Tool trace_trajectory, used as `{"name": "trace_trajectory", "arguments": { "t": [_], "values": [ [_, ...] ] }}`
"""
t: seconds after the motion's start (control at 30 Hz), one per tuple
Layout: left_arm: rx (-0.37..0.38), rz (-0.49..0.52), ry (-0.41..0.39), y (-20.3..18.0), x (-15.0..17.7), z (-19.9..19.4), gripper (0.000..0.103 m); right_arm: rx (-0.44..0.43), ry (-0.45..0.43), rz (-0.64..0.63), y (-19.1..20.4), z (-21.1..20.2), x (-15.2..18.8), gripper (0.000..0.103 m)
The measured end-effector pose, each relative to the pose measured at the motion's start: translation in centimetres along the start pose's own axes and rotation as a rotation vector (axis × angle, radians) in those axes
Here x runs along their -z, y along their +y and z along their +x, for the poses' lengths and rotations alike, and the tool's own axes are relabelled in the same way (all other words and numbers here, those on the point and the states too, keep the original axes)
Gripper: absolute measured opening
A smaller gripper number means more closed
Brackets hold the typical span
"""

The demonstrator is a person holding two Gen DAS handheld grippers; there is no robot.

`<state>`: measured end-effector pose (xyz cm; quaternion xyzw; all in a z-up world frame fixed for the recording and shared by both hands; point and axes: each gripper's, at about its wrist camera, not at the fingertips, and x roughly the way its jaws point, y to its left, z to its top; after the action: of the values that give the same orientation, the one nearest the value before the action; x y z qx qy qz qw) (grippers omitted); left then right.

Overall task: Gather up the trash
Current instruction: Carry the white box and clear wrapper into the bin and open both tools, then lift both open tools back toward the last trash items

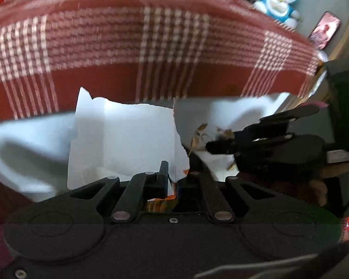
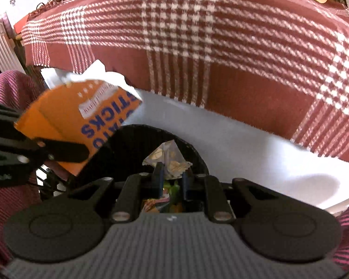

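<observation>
Red-and-white checked woven cloth [image 2: 221, 46] drapes the background, with smooth white sheeting [image 2: 244, 144] below it and a round black bin [image 2: 193, 153] beneath both grippers. The left gripper [image 1: 172, 176] pinches an orange snack packet [image 2: 81, 121] — torn, its inside white — while the right gripper's [image 2: 172, 176] fingers clamp a crinkled clear wrapper [image 2: 169, 160] above the bin's mouth.

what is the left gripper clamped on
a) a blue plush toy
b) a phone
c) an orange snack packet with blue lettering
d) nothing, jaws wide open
c: in the right wrist view the left gripper is shut on the orange snack packet, whose blue print ends in "STICKS".
</observation>
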<state>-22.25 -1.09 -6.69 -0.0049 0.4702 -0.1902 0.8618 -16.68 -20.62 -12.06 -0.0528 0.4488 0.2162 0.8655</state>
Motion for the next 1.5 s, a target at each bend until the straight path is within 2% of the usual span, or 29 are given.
{"name": "trace_trajectory", "arguments": {
  "t": [0.3, 0.47, 0.57, 0.63, 0.67, 0.7, 0.73, 1.0, 1.07, 1.13, 1.5],
  "values": [
    [-0.006, -0.025, 0.117, 0.5, 0.3, 4.6, 0.006, -0.003, 0.053, 0.027, -0.8, 2.0, -0.1, 0.02],
    [0.004, -0.035, 0.14, 0.7, 0.4, 5.3, 0.01, -0.01, 0.063, 0.044, -1.0, 2.7, -0.2, 0.023],
    [-0.007, -0.035, 0.141, 0.7, 0.3, 5.5, 0.017, -0.02, 0.059, 0.058, -1.2, 2.8, -0.2, 0.032],
    [-0.018, -0.032, 0.135, 0.4, 0.2, 5.5, 0.025, -0.023, 0.053, 0.067, -1.3, 2.8, -0.3, 0.047],
    [-0.024, -0.029, 0.13, 0.3, 0.1, 5.4, 0.031, -0.028, 0.052, 0.07, -1.4, 2.8, -0.3, 0.051],
    [-0.028, -0.027, 0.123, 0.5, 0.2, 5.2, 0.042, -0.031, 0.048, 0.075, -1.4, 2.8, -0.3, 0.057],
    [-0.038, -0.024, 0.114, 0.5, 0.1, 5.1, 0.048, -0.031, 0.043, 0.079, -1.4, 2.8, -0.4, 0.06],
    [-0.08, 0.003, 0.041, 0.9, -1.3, 2.9, 0.063, -0.024, -0.004, 0.088, -1.7, 1.8, -1.3, 0.062],
    [-0.085, 0.008, 0.01, 0.9, -2.0, 2.1, 0.069, -0.027, -0.032, 0.083, -1.7, 1.0, -1.7, 0.062],
    [-0.091, 0.011, -0.022, 1.0, -2.9, 1.3, 0.079, -0.032, -0.069, 0.077, -1.7, -0.1, -2.3, 0.064],
    [-0.105, 0.013, -0.163, 1.7, -8.3, -3.4, 0.082, -0.054, -0.261, 0.028, -1.1, -6.3, -7.1, 0.067]
  ]
}}
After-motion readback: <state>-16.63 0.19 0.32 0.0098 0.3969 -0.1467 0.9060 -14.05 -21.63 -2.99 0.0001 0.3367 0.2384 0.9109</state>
